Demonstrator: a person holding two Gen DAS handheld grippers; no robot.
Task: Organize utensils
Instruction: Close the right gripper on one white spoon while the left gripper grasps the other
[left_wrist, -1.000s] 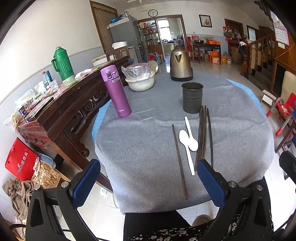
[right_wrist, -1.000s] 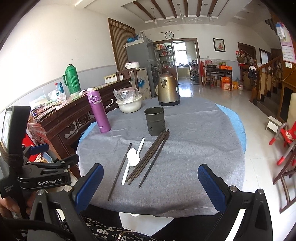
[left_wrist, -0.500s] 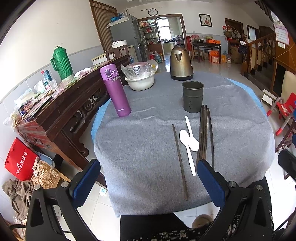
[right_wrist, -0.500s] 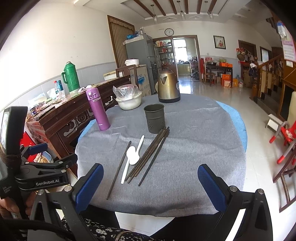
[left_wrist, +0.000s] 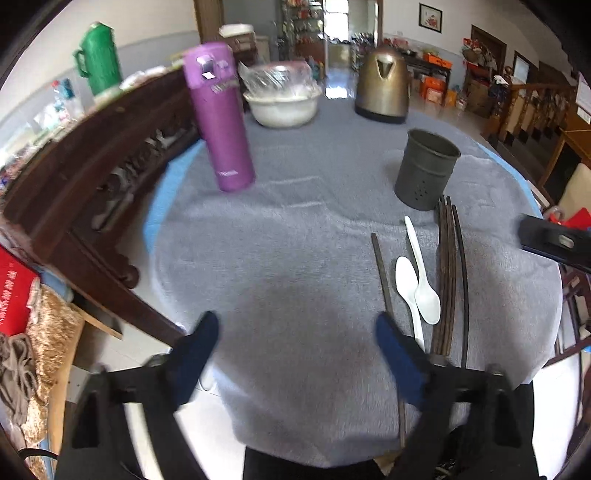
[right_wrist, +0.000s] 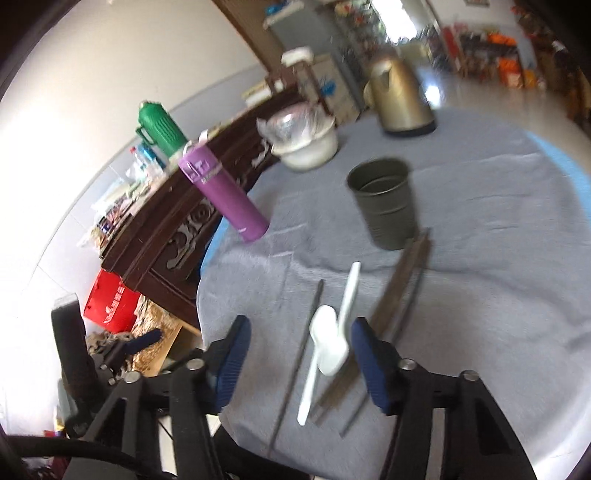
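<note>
Utensils loose on the grey-clothed desk (left_wrist: 295, 229), both grippers closing on nothing.

Two white spoons (right_wrist: 332, 343) and a lone chopstick (right_wrist: 301, 354) lie between the right gripper (right_wrist: 299, 345) jaws, untouched; the chopstick bundle (right_wrist: 400, 280) runs just past its right jaw toward the dark holder cup (right_wrist: 384, 208) beyond. The left gripper (left_wrist: 295, 332) jaws, narrowing over bare cloth, have the spoons just right of them. A purple flask (left_wrist: 223, 122) stands ahead-left.

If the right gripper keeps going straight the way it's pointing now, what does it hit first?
Most likely the white spoons: they and a lone chopstick lie on the grey cloth between the closing jaws of the right gripper, untouched. Depth is unclear in the blurred picture.
</note>
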